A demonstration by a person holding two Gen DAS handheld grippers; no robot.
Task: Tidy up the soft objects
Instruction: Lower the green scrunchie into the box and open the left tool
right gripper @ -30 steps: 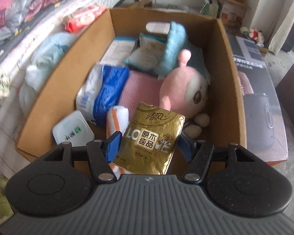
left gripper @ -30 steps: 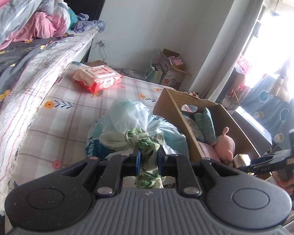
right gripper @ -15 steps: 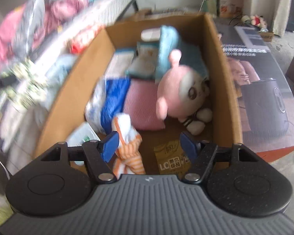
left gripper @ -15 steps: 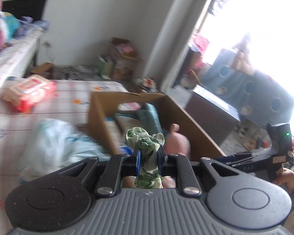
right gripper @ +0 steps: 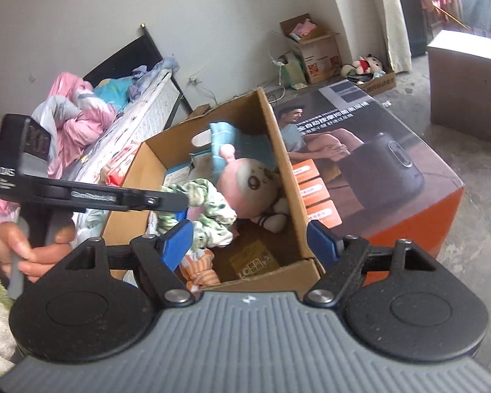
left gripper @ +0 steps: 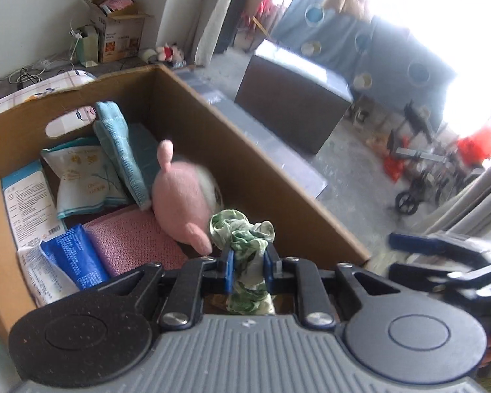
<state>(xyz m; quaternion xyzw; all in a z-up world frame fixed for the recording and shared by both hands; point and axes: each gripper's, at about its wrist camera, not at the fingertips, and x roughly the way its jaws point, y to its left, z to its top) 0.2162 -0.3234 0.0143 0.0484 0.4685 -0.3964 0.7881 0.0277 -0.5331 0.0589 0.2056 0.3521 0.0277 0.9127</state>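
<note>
Left gripper (left gripper: 248, 270) hangs over the near end of the open cardboard box (left gripper: 262, 177), pointing down into it, with a green-and-white patterned cloth (left gripper: 245, 239) between its blue pads; jaws are narrow and opening, and the pads look still in contact with the cloth on both sides. Seen from the right wrist, the same cloth (right gripper: 209, 209) dangles from the left gripper (right gripper: 180, 201) above the box interior, next to the pink plush toy (right gripper: 245, 186). A hand (right gripper: 29, 245) grips the left tool's handle. Right gripper (right gripper: 248, 240) sits back at the near box edge, jaws wide and opening, nothing between them. Box contents: pink plush toy (left gripper: 183, 203) against the right wall, teal folded cloth (left gripper: 121, 150) standing beside it, pink textured pad (left gripper: 131, 245), blue-and-white pack (left gripper: 72, 258), gold tissue packet (right gripper: 253, 260) on the floor of the box, orange-striped bundle (right gripper: 198, 267) near it. The box stands between the bed (right gripper: 137, 124) and a large printed carton (right gripper: 370, 170).
</note>
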